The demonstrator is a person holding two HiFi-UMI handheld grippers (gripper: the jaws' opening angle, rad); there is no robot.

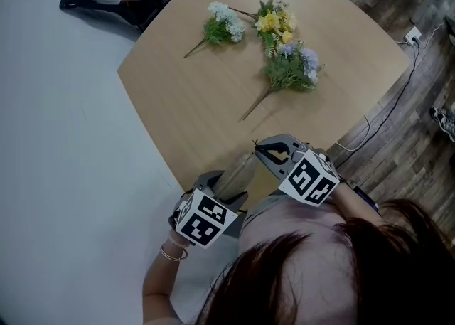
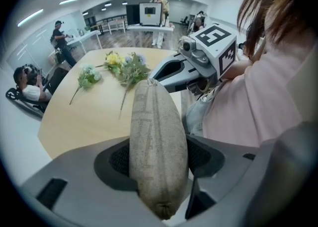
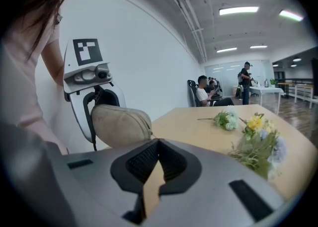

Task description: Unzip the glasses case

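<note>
Glasses case (image 2: 158, 146): a beige, oblong fabric case with a seam along its length. It sits between the jaws of the left gripper (image 2: 159, 157), and its long body reaches out past the jaw tips.
Left gripper: the jaws stand wide and the black ribbed pads (image 2: 118, 159) press on both sides of the case, so this gripper holds it. The case's near end hangs low behind the pads.
Right gripper (image 3: 158, 142): the jaws are together at the tips. The tips meet the far end of the case, which lies just beyond them and a little to their left. Whether a zip pull is pinched there, I cannot tell.
Marker cubes: one white cube with black squares is on the back of each gripper, left (image 1: 205, 218) and right (image 1: 309, 178).
Light wooden table (image 1: 213, 96): it lies under and ahead of both grippers, and the case is held over its near edge.
Artificial flowers: a white-green bunch (image 1: 224, 25), a yellow bunch (image 1: 274, 25) and a green-lilac bunch (image 1: 291, 67) lie on the table, well ahead of the grippers.
</note>
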